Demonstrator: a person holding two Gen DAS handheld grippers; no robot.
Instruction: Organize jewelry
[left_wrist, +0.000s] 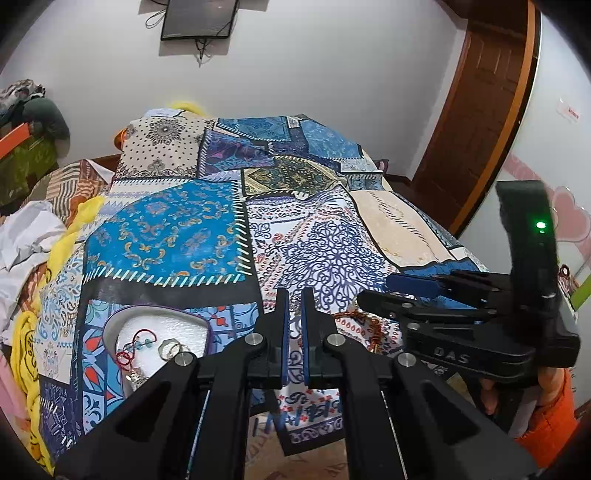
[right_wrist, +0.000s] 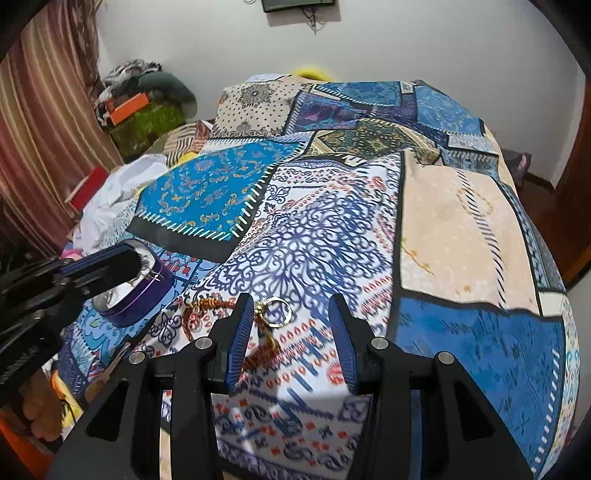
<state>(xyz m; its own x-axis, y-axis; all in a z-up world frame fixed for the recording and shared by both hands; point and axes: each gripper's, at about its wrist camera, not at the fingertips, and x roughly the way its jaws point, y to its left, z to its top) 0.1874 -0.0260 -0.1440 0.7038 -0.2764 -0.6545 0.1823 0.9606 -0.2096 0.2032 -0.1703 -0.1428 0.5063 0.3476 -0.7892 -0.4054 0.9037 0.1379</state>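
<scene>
A: State the jaw condition, nearest items first.

B: Left gripper (left_wrist: 294, 301): jaws clenched on a small silvery piece (left_wrist: 294, 302), too small to identify. Right gripper (right_wrist: 291, 314): jaws released, nothing pressed between them; a gold ring (right_wrist: 277, 311) with its chain lies on the bedspread (right_wrist: 461, 229) beside one finger.

A: Location of remaining jewelry?

B: A coppery beaded strand (right_wrist: 201, 308) lies just left of that. Farther left, the purple-walled tray (left_wrist: 162, 325) holds red loops and rings.

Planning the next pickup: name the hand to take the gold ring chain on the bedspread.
Right. The gold ring chain lies between the right gripper's open jaws; the left gripper is shut.
</scene>
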